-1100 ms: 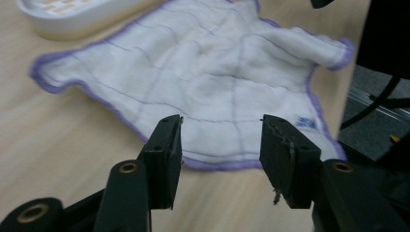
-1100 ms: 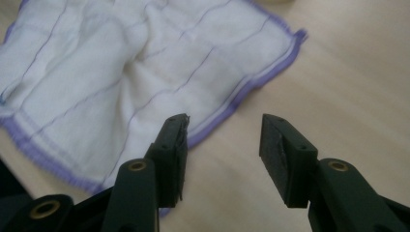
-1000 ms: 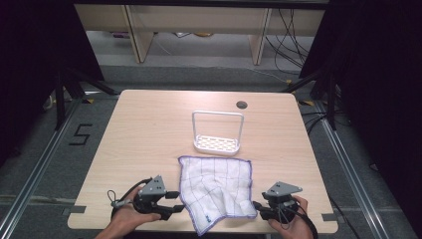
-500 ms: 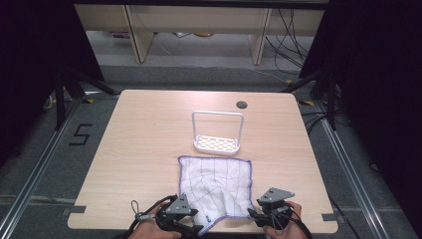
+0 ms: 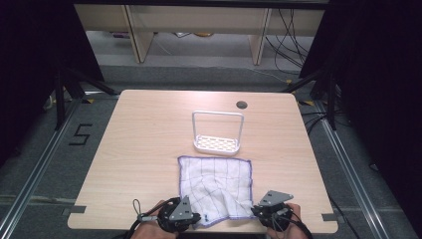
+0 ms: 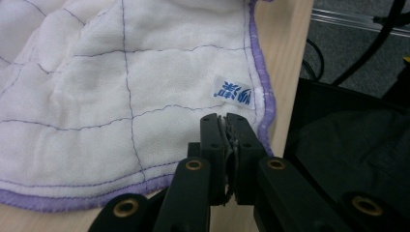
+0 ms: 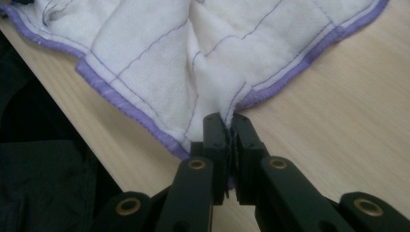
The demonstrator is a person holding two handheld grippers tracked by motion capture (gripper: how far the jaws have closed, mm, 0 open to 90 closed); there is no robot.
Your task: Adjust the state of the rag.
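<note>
We see our forearms cut off at bottom edge of high view; claw tips hidden under grey plates there. Cloth (image 5: 215,186) lies on near part of surface (image 5: 149,149), rumpled toward near edge. Left claw (image 6: 227,126) has just been closing, now pinched on near-left corner beside blue label (image 6: 233,90). Right claw (image 7: 227,124) has just been closing too, pinched on near-right corner, fabric bunched above. White rack (image 5: 218,133) stands just beyond cloth; dark hole (image 5: 242,105) farther back.
</note>
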